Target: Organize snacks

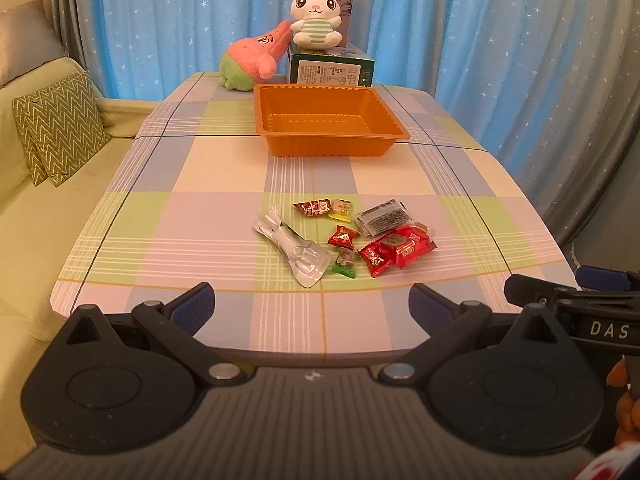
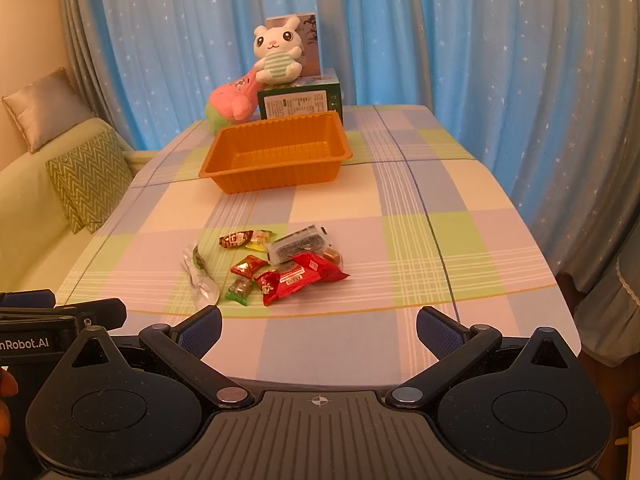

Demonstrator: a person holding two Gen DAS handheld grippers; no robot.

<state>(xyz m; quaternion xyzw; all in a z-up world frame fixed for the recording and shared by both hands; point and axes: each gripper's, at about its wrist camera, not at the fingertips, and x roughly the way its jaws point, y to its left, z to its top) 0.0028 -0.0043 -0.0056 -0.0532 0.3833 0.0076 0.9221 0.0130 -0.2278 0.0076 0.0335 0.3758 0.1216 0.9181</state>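
Observation:
Several wrapped snacks lie in a loose pile on the checked tablecloth: red packets (image 1: 396, 250) (image 2: 304, 274), a silver foil pack (image 1: 294, 250) (image 2: 200, 280), a dark grey sachet (image 1: 382, 216) (image 2: 298, 244) and small candies (image 1: 344, 237) (image 2: 248, 266). Farther back sits an orange plastic tray (image 1: 276, 104) (image 2: 228, 142) with nothing in it. My left gripper (image 1: 312, 304) hovers open at the near table edge, short of the pile. Beside it, my right gripper (image 2: 318, 330) is open too, nothing between its fingers.
A white bunny plush (image 1: 316, 16) (image 2: 278, 52) sits on a green box (image 1: 332, 68) (image 2: 300, 102) at the table's far end, with a pink-and-green plush (image 1: 256, 58) (image 2: 232, 102) beside it. A sofa with a green zigzag cushion (image 1: 60, 128) (image 2: 90, 178) runs along the left. Blue curtains hang behind.

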